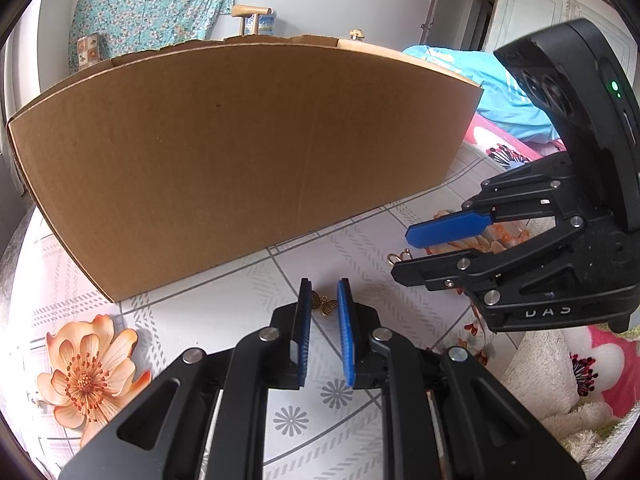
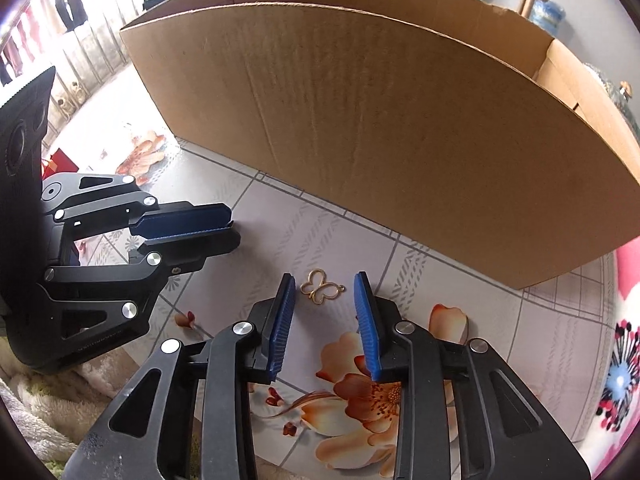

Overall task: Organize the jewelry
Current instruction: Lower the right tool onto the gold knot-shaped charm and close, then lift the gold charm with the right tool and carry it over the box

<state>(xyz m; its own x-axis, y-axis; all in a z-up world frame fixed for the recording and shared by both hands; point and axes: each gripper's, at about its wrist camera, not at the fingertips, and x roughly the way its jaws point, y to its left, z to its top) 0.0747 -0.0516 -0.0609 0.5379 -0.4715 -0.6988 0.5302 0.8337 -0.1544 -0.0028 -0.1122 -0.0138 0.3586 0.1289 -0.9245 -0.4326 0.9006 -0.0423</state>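
Observation:
A bronze butterfly charm (image 1: pixel 323 304) lies on the patterned tablecloth between the tips of my left gripper (image 1: pixel 324 289), whose blue pads stand a little apart around it without touching. A gold outline butterfly charm (image 2: pixel 321 287) lies between the tips of my right gripper (image 2: pixel 326 285), which is open wide. Part of the gold charm (image 1: pixel 400 257) shows under the right gripper (image 1: pixel 402 254) in the left wrist view. The left gripper (image 2: pixel 232 227) shows at the left of the right wrist view, its jaws nearly together. A large open cardboard box (image 1: pixel 240 152) stands just behind both charms.
The tablecloth (image 2: pixel 304 232) has grey tile lines and orange flowers (image 1: pixel 86 376). The box wall (image 2: pixel 380 120) is close ahead of both grippers. A fluffy towel (image 1: pixel 560 384) lies at the table's near edge. A blue cloth (image 1: pixel 492 80) lies beyond the box.

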